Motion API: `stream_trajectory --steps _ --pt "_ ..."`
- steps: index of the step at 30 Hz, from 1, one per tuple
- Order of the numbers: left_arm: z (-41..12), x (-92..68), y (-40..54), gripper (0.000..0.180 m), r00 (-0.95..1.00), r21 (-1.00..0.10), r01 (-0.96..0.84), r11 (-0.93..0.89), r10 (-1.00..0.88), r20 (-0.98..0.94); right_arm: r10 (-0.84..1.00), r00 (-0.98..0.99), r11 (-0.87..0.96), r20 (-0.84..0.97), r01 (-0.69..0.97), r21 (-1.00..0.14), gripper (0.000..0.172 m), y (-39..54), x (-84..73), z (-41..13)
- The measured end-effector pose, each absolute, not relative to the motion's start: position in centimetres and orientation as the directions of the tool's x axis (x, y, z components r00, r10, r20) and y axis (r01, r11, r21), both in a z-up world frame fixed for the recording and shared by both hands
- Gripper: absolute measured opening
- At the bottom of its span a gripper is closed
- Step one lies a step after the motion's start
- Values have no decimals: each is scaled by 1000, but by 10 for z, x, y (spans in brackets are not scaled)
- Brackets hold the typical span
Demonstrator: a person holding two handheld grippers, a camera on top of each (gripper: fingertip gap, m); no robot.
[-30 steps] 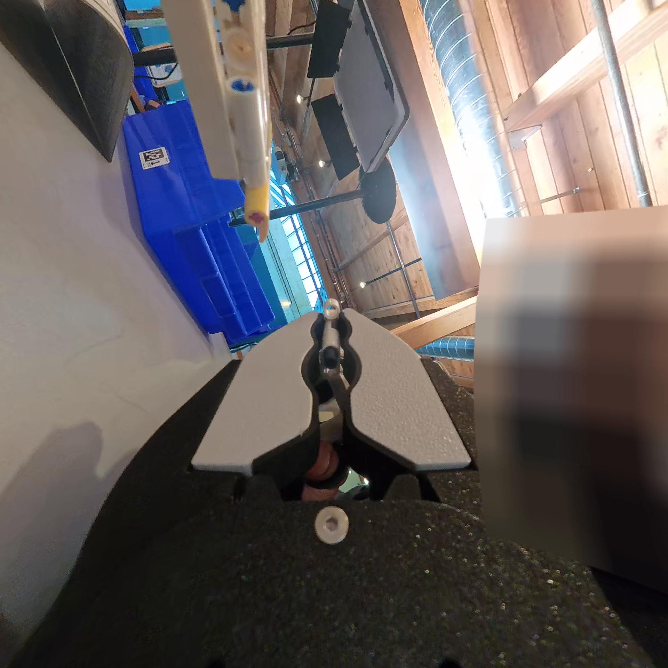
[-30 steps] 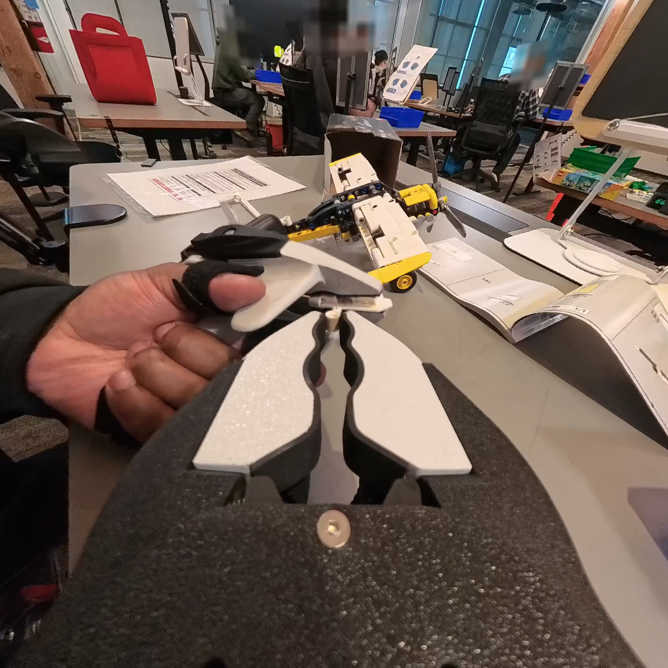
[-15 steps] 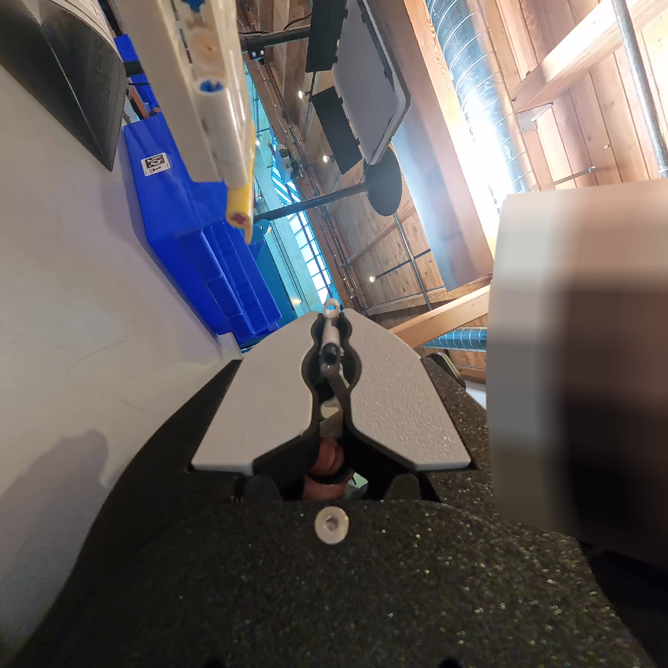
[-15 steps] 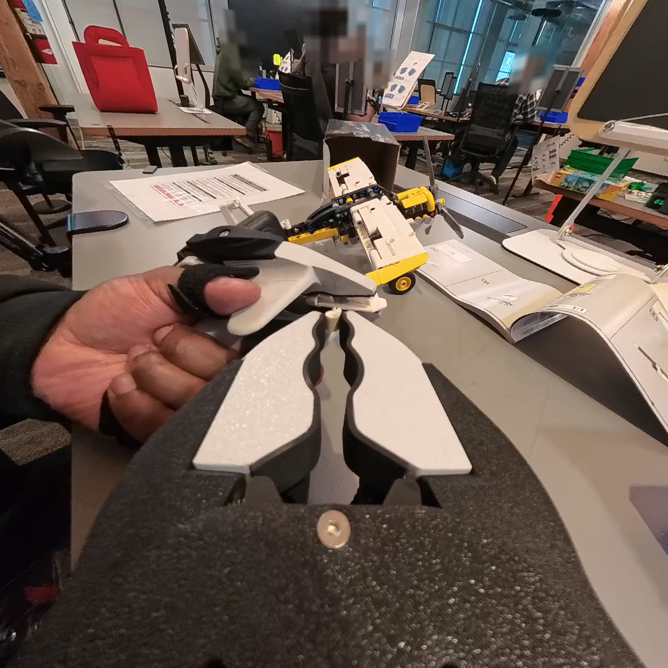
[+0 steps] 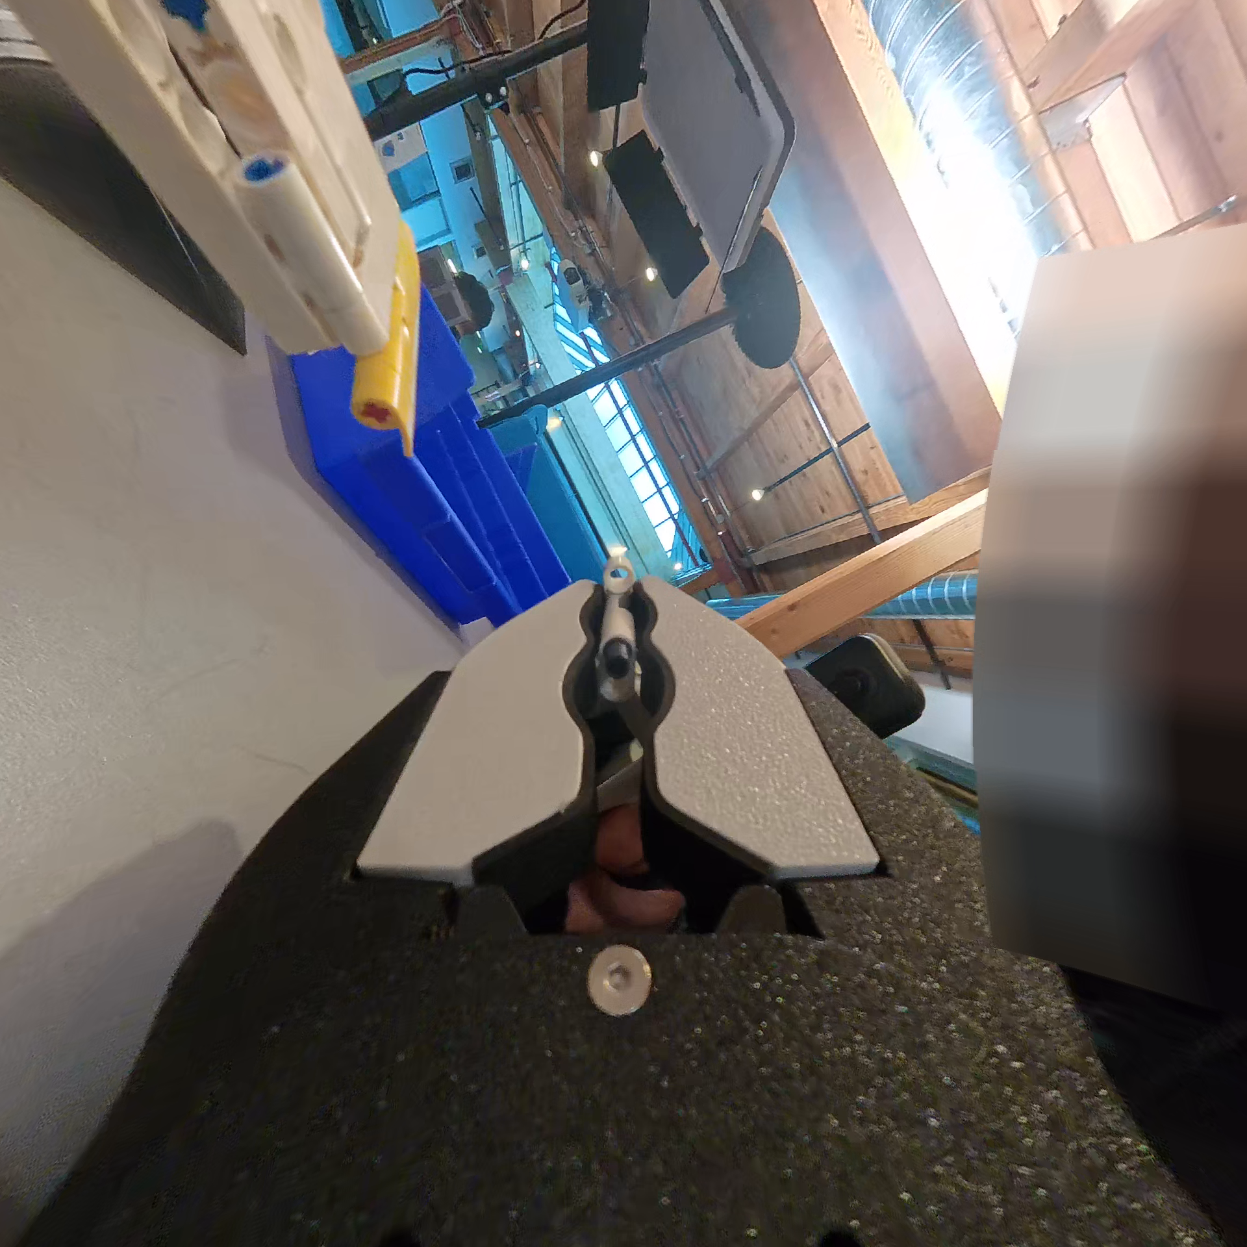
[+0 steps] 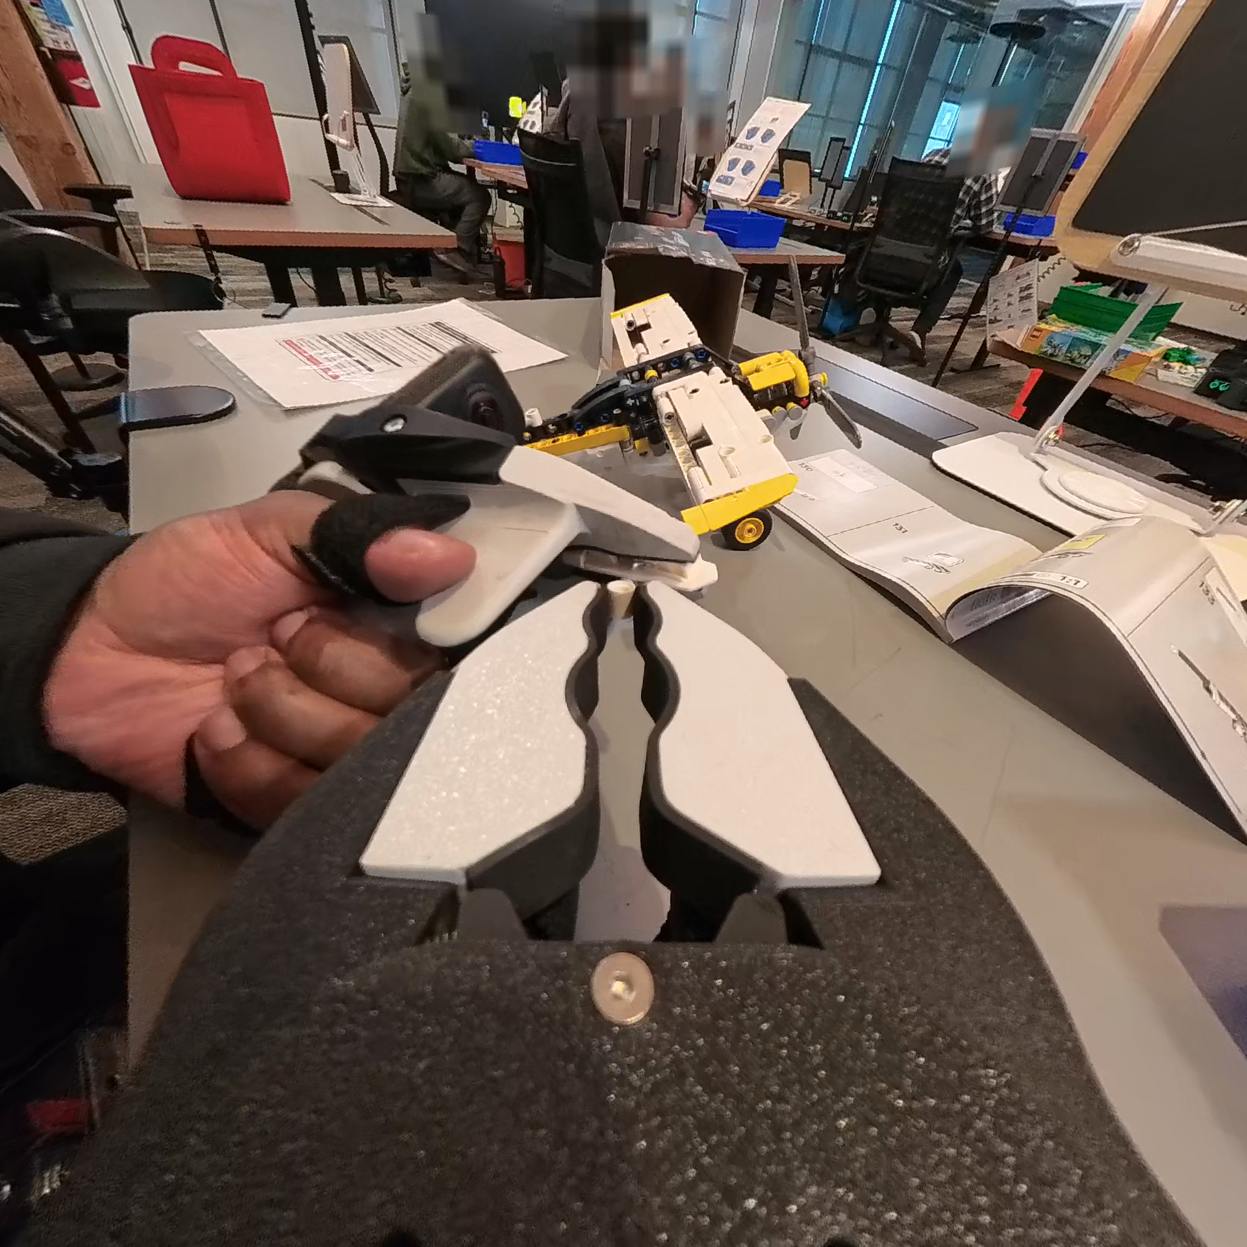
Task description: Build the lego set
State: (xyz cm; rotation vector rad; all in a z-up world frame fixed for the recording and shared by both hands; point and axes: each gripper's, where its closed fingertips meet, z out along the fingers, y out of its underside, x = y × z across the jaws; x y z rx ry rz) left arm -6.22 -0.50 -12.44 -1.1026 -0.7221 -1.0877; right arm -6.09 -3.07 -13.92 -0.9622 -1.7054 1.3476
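My left gripper (image 5: 617, 594) is shut on a slim white toy-brick part (image 5: 615, 627) with a ring end and a black pin in it. In the right wrist view a hand holds this gripper (image 6: 688, 557) just above my right fingertips, and the flat white part (image 6: 698, 573) sticks out of it. My right gripper (image 6: 621, 594) is shut on a small tan peg (image 6: 619, 602) that stands up right under that white part. I cannot tell if they touch. A white and yellow brick aeroplane (image 6: 708, 432) stands on the grey table (image 6: 843, 708) behind; its wing (image 5: 283, 202) fills the left wrist view's upper left.
An open instruction booklet (image 6: 945, 560) lies right of the aeroplane, and a white lamp base (image 6: 1052, 472) stands beyond it. A printed sheet (image 6: 378, 344) and a dark box (image 6: 675, 276) are at the table's far side. A blue bin (image 5: 418, 486) stands near the wing. Only a small space, under 4 cm, lies between the two pairs of fingers.
The left gripper has drifted nearer the aeroplane's wing, which now looms larger in its view. Both grippers keep their parts, with the peg still under the white part.
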Motion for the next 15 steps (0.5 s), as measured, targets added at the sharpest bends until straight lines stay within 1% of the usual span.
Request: stream_trajectory --steps 15 --pt "-126 -55 -5 8 418 -431 902 11 -267 868 886 -447 186 126 92 -978 7 -30 -55 -138"
